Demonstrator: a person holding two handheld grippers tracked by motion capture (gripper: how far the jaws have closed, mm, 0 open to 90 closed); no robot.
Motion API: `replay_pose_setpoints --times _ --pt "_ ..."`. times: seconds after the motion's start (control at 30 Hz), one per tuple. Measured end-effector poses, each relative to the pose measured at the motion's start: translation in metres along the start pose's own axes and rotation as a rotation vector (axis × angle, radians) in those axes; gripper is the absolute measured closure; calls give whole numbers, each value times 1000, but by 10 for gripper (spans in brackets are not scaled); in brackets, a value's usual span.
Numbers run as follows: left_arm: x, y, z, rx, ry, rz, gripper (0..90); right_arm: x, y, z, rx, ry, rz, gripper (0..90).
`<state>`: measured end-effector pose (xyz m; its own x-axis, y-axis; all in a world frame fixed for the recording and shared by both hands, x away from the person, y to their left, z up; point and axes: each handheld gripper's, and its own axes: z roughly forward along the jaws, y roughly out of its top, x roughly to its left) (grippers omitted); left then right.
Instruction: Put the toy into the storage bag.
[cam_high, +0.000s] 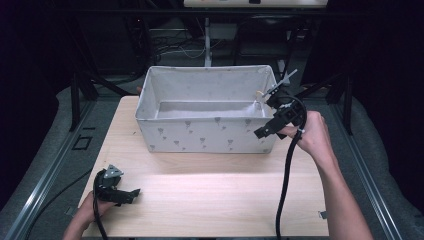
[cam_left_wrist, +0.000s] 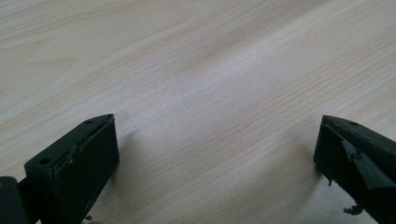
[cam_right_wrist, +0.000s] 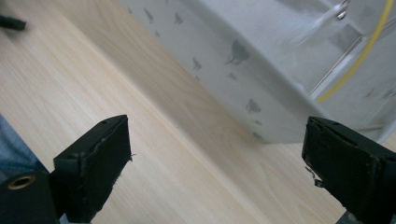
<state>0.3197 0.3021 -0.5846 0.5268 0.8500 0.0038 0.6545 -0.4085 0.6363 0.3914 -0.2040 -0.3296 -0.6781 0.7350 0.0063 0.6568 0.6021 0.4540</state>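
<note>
A pale grey fabric box (cam_high: 200, 135) with small dark prints stands open-topped at the back middle of the wooden table (cam_high: 210, 200). My right gripper (cam_high: 270, 114) hangs at the box's front right corner, held in a hand, jaws wide apart and holding nothing. In the right gripper view the right gripper (cam_right_wrist: 215, 135) frames the box wall (cam_right_wrist: 224, 51) and the tabletop (cam_right_wrist: 70, 93). My left gripper (cam_high: 125, 191) rests low at the table's near left corner. In the left gripper view the left gripper (cam_left_wrist: 215, 135) is open over bare wood (cam_left_wrist: 196, 70).
Inside the box near its right end lie a clear object (cam_right_wrist: 327, 28) and a thin yellow line (cam_right_wrist: 369, 51); I cannot tell what they are. A black cable (cam_high: 286, 175) trails from the right gripper across the table. Dark frames and cables surround the table.
</note>
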Motion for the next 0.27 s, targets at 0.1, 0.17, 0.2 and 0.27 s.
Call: replay_pose_setpoints --times 0.1,0.17,0.2,0.27 --pt "0 0 0 2 -1 0 0 9 -9 5 3 4 -4 68" --pt "0 0 0 1 -1 1 0 15 -17 10 14 10 -9 61" --pt "0 0 0 1 -2 0 0 17 -19 12 16 14 -5 61" --pt "0 0 0 0 -2 -3 0 22 -23 17 30 24 -16 57"
